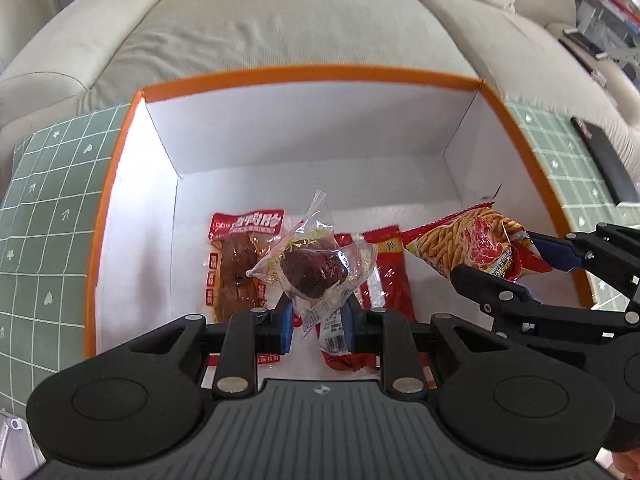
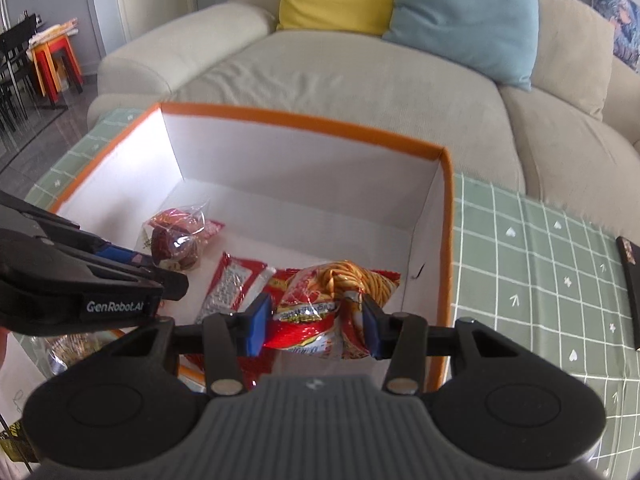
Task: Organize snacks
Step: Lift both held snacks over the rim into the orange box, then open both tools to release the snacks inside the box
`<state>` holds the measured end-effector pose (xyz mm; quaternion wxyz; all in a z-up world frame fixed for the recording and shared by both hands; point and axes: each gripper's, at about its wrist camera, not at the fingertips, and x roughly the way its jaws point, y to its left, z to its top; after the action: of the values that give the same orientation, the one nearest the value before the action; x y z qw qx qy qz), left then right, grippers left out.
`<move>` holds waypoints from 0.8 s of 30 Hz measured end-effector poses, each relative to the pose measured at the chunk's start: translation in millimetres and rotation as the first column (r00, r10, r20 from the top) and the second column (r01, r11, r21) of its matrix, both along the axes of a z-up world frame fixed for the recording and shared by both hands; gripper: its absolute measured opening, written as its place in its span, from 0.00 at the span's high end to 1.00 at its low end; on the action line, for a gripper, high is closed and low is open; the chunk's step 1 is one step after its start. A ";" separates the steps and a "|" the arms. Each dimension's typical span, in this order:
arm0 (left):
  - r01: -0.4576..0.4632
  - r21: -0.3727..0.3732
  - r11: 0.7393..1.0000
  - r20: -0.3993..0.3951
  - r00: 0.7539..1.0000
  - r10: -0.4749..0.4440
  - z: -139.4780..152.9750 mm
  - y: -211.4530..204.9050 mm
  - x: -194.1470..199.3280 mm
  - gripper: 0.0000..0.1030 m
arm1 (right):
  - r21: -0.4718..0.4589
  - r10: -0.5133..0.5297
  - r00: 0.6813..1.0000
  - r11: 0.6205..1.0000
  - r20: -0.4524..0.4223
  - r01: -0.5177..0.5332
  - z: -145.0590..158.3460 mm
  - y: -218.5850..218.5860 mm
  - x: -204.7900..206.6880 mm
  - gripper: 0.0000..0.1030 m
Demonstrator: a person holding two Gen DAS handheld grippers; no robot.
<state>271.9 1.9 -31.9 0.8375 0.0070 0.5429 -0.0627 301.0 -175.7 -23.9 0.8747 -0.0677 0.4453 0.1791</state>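
Both grippers hang over the orange-rimmed box (image 1: 120, 184), the left gripper (image 1: 318, 326) pinching a clear-wrapped dark snack (image 1: 316, 272), the right gripper (image 2: 316, 326) clamping the stick-snack bag (image 2: 332, 300), a few red packets (image 1: 390, 272) already inside, neither dropped yet.

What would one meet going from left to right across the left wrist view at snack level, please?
Green cloth → box wall → brown meat pack → clear-wrapped dark snack → stick-snack bag → right tongs.

2 wrist views, close above the same orange-rimmed box (image 1: 312, 74), sofa-facing.
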 end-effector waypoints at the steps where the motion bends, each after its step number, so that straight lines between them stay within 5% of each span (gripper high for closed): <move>1: 0.002 0.003 1.000 -0.010 1.000 -0.002 -1.9 -0.7 1.0 0.75 | -0.005 0.004 1.000 1.000 -0.008 -0.004 -2.8 0.9 0.9 0.56; 9: 0.006 0.035 0.999 -0.088 0.996 -0.003 -13.4 -5.0 8.9 0.74 | 0.014 -0.003 0.996 1.000 -0.091 0.004 -12.0 2.8 10.7 0.54; 24: 0.000 0.077 0.997 -0.091 0.996 0.007 -14.9 -5.9 8.0 0.72 | 0.007 -0.006 0.994 1.000 -0.113 0.007 -11.3 6.5 12.4 0.50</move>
<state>279.9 -4.0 -46.8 0.8111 0.0353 0.5824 -0.0407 313.4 -169.2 -35.2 0.8489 -0.0530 0.4935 0.1815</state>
